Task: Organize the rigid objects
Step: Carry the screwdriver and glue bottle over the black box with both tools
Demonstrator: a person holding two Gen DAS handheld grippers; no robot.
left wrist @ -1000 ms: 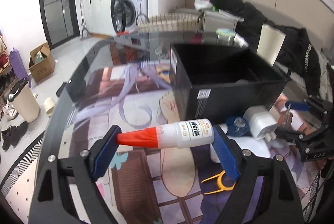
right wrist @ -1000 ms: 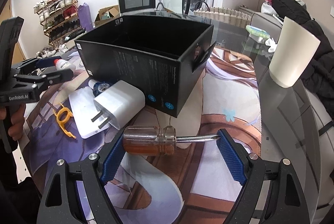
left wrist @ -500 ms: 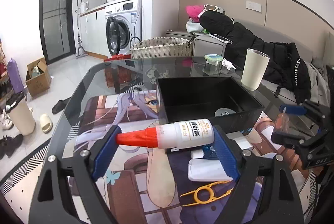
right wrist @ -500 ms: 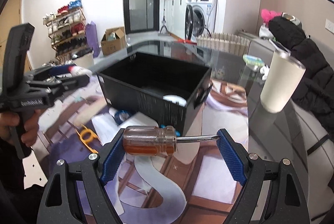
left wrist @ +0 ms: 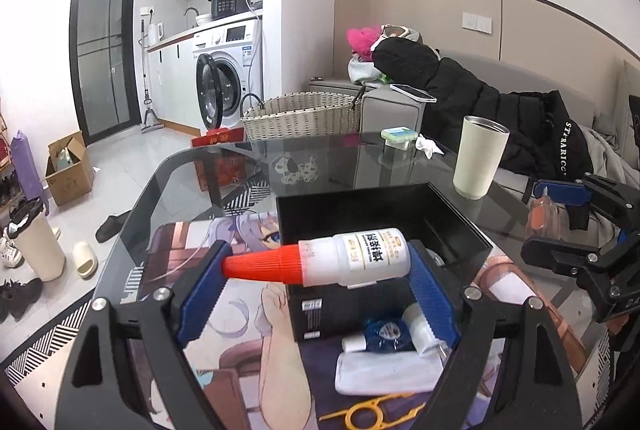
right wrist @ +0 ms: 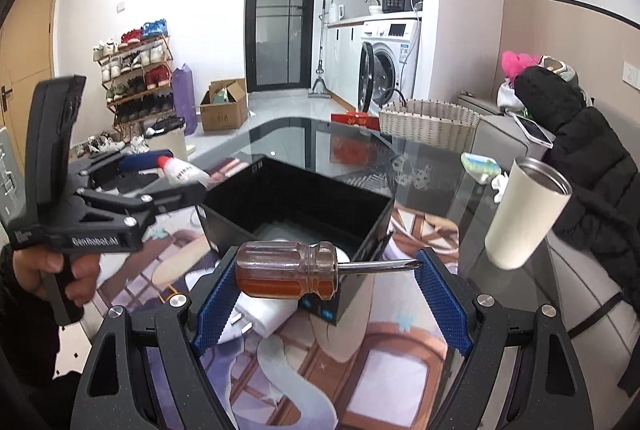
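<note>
Mid-task: left tool [left wrist: 316,266] holds a glue bottle [left wrist: 340,257], right tool [right wrist: 326,270] a screwdriver [right wrist: 296,269], both just before the box [right wrist: 296,203]; charger [left wrist: 384,370] and clip [left wrist: 360,416] remain beside it.

Left gripper [left wrist: 316,272] up over the desk [left wrist: 320,157], glue bottle [left wrist: 320,260] lying crosswise between its pads, cap to the left. Just ahead of it sits the box [left wrist: 384,205], with something small inside, hard to tell what. Below the gripper, before the box, lie a charger [left wrist: 384,374] and a clip [left wrist: 372,416]. Ahead right stands the cup [left wrist: 478,157]. Right gripper [right wrist: 326,270] holds the screwdriver [right wrist: 304,270] crosswise, tip right, the box just ahead.
</note>
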